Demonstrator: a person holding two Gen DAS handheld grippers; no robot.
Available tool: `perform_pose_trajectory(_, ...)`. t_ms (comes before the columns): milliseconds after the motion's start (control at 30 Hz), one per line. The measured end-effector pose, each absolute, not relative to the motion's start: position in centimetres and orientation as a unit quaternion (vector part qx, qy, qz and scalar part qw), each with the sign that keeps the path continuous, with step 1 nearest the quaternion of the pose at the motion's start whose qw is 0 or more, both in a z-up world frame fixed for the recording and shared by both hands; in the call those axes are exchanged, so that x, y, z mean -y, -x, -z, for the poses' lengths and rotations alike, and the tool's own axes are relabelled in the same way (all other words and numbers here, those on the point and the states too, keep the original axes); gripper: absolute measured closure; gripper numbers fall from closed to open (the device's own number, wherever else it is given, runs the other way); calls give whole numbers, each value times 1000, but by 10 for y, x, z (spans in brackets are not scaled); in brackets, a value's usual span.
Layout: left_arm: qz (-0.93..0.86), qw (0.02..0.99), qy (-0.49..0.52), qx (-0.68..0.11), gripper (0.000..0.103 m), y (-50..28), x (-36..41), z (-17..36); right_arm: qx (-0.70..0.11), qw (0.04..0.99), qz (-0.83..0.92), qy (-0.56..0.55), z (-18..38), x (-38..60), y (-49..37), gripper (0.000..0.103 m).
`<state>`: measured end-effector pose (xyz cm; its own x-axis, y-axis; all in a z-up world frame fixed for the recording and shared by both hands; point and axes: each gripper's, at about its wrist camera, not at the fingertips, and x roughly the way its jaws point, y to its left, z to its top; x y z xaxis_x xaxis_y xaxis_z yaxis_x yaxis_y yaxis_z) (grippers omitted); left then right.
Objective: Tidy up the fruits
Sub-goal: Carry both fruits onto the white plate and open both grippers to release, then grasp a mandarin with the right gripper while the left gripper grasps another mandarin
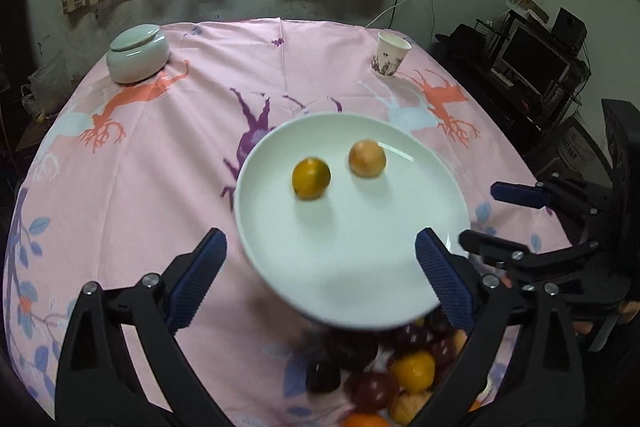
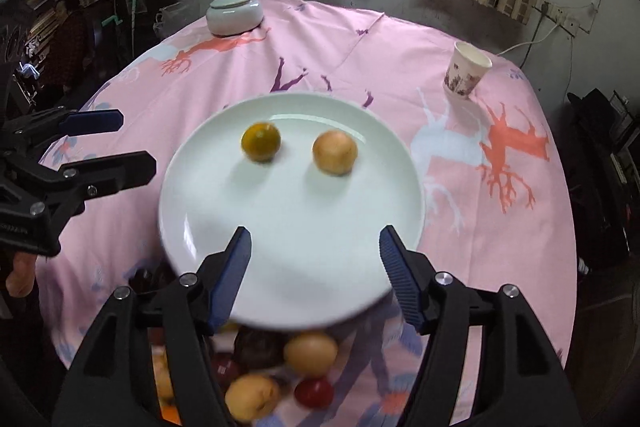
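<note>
Worktop (image 1: 160,167), pink printed cloth. White plate (image 1: 360,247) near centre, carrying orange fruit (image 1: 311,178) left, tan fruit (image 1: 367,159) right, apart. Fruit pile (image 2: 280,367) at near edge, partly under plate rim. Left gripper (image 1: 320,267) fingers apart, empty. Right gripper (image 2: 314,261) fingers apart, empty.

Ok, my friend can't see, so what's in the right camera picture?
A white plate on a pink tablecloth holds two round fruits, one orange-green, one tan. The right gripper hangs open over the plate's near edge, with more fruits piled below.
</note>
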<state>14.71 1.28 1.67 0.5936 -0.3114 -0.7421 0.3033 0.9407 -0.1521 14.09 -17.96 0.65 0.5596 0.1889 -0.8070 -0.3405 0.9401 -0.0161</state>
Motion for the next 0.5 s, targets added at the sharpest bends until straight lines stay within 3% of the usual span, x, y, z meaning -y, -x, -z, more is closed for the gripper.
perform_pose_trajectory(67, 163, 895, -3, -416, 5, -111, -24, 2, -451, 875, -158, 74, 7, 183, -103, 29)
perform_pose_trajectory(333, 127, 889, -11, -439, 5, -25, -58, 51, -476, 852, -216, -30, 38, 187, 12, 29)
perform_pose_trajectory(467, 136, 894, 1, -427, 5, -12, -63, 45, -469, 852, -234, 15, 36, 156, 29, 30)
perform_pose_trajectory(500, 136, 894, 3, -427, 5, -9, -63, 46, -465, 853, -236, 20, 36, 151, 30, 35)
